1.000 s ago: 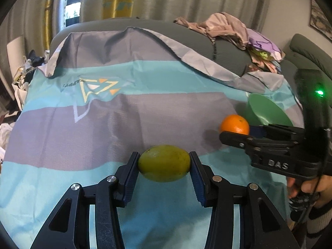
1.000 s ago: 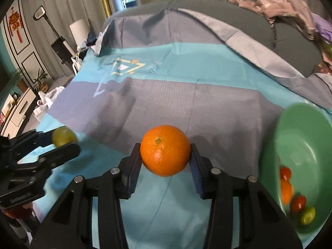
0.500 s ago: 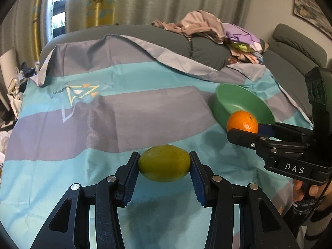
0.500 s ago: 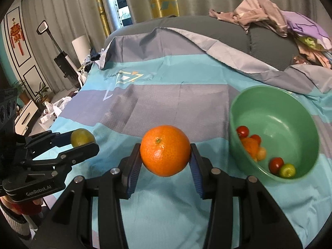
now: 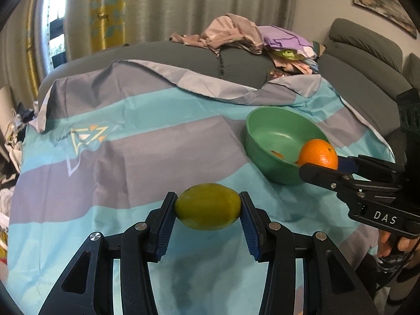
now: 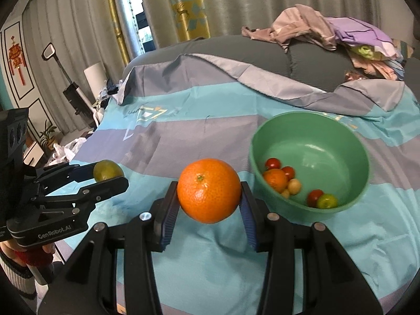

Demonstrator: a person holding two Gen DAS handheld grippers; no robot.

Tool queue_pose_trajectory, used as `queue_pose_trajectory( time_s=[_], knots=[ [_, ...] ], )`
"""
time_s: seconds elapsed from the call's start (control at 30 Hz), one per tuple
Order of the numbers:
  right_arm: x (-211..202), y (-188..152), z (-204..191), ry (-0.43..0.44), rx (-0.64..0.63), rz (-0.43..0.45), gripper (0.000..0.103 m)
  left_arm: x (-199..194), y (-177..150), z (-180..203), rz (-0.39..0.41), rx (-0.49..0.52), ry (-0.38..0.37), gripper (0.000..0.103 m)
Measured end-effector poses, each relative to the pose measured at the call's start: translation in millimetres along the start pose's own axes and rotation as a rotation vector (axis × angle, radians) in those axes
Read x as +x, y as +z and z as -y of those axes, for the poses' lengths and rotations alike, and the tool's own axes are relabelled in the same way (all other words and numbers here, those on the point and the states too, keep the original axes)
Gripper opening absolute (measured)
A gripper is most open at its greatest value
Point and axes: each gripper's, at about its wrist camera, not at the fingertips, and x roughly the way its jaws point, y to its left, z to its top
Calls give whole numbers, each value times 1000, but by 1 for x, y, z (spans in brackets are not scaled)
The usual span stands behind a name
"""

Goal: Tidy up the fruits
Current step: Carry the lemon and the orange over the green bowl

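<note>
Orange (image 6: 209, 190) clamped in right gripper (image 6: 209, 204), marked "DAS"; yellow-green fruit (image 5: 208, 206) clamped in left gripper (image 5: 208, 219), marked "GenRobot.AI". Both above striped cloth (image 6: 183, 136), near green bowl (image 6: 349, 136) w/ small fruits

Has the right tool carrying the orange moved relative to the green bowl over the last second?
Yes. The right tool, shut on the orange, has backed away from the green bowl, which now shows whole instead of cut off at the frame edge.
</note>
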Motion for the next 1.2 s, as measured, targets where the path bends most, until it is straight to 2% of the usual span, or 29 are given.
queue_pose_trajectory(
  time_s=[0.63,0.97,1.2],
  knots=[
    [-31,-10,58,-67,107,79,45,21,34,66,4,124,-61,47],
    [-31,-9,94,-111,165,95,45,56,54,103,-11,189,-115,47],
    [-17,-1,118,-137,192,87,45,91,66,120,-42,217,-117,47]
  ],
)
